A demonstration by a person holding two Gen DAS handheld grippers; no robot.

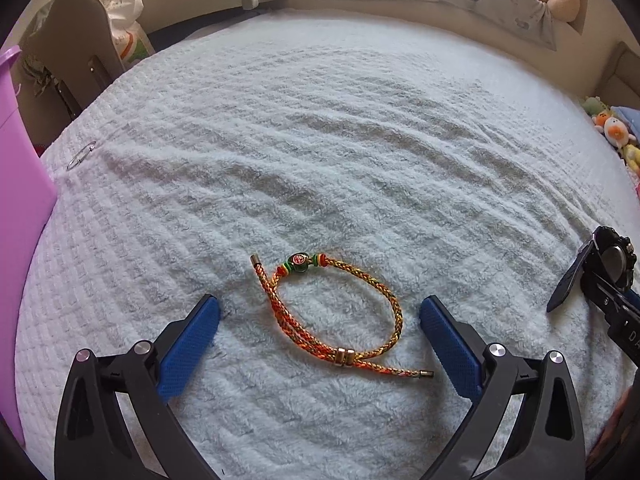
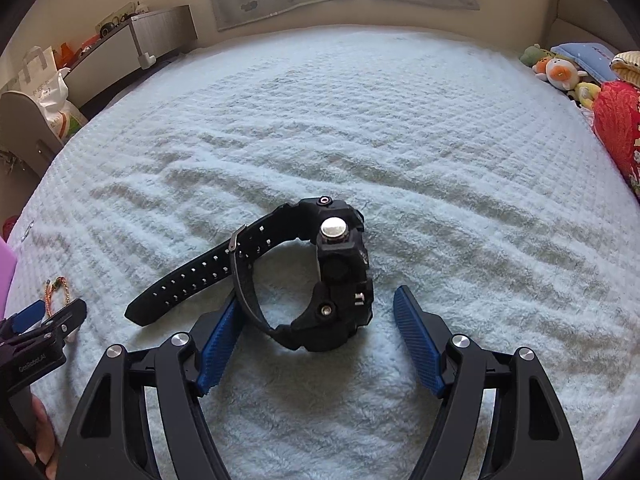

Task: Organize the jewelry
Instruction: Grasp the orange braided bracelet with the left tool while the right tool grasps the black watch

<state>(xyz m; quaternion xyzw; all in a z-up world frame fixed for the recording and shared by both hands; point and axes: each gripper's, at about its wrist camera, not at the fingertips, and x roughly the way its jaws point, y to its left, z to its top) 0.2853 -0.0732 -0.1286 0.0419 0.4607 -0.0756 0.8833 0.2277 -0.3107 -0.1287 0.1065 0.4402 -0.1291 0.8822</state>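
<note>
We hold both grippers tilted down over a pale blue fleece blanket [image 1: 320, 140] that covers the bed. Our left gripper [image 1: 320, 316] has its blue pads spread wide, and the braided orange-and-yellow cord bracelet [image 1: 340, 320] lies flat on the blanket between them, touching neither pad. Its green-and-red bead [image 1: 299, 260] sits at the far side of the loop, and a small gold slider [image 1: 345, 356] clamps the two cords at the near side. To the right of the bracelet, at the frame's edge, lies the black digital watch [image 2: 340, 276]. Our right gripper [image 2: 320, 308] also stands apart around that watch. The watch rests on its side, case to the right, and its buckled strap loop touches or just overlaps our left pad while the strap tail runs out to the left. Far left of the bracelet, a thin silver ring [image 1: 81, 155] lies near a pink container [image 1: 20, 200].
</note>
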